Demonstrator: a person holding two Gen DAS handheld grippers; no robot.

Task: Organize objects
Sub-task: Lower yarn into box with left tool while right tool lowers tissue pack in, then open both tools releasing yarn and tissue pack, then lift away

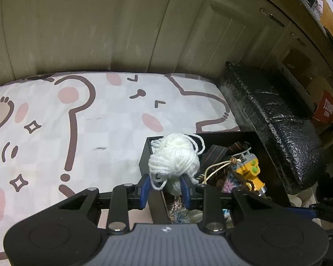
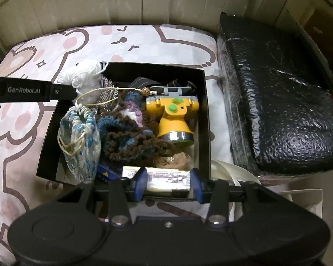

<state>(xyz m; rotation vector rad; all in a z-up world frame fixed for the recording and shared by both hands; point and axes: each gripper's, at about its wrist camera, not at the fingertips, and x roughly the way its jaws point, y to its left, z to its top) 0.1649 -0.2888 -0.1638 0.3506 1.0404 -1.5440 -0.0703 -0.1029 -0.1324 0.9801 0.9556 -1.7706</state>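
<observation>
Blue fingers (image 1: 145,188) of the left gripper (image 1: 165,187) squeeze a white yarn ball (image 1: 174,160) at the black box (image 1: 258,141) corner, on the bed. It looks soft and light, so a hold round its middle seems best. Right gripper (image 2: 168,182) fingers clamp a flat shiny packet (image 2: 166,178) at the box's near edge; it may be slippery.

One yarn ball (image 1: 174,157) (white), one headlamp (image 2: 174,119)
</observation>
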